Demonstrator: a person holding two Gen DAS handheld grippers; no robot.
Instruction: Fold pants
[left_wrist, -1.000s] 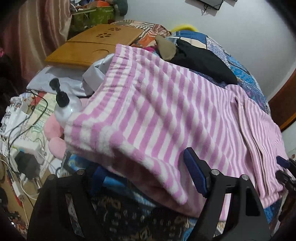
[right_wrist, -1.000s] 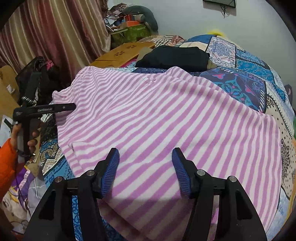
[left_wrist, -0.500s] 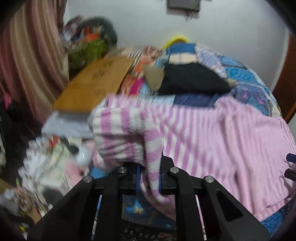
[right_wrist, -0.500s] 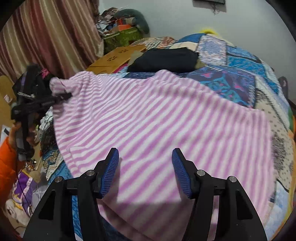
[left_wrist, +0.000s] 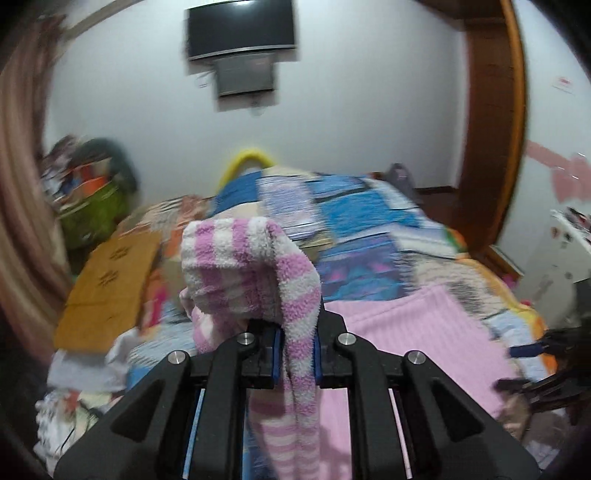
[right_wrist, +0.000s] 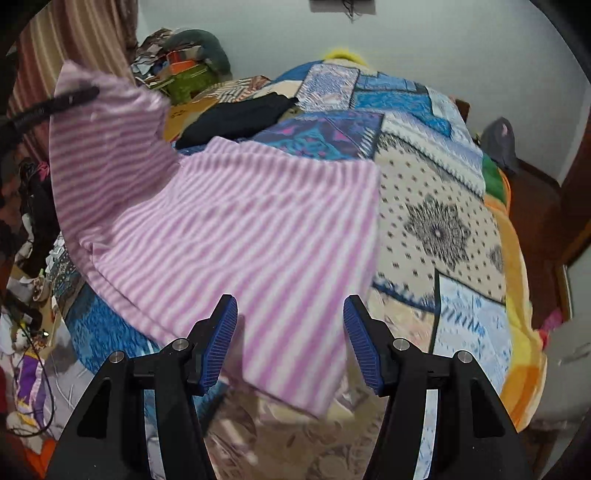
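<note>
One pants (right_wrist: 229, 221) corner pinched, L gripper (left_wrist: 294, 354); R gripper (right_wrist: 290, 339) jaws spread over hem.

Left gripper (left_wrist: 294, 350), low centre of its own view, is clamped tight on the striped pants (left_wrist: 255, 273). Right gripper (right_wrist: 290, 341), bottom centre of its view, hangs with jaws parted, gripping nothing.

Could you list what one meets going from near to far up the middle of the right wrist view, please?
Right tongs, open → pink striped pants → black folded garment → patchwork quilt → yellow object at the bed's far end → white wall.
</note>
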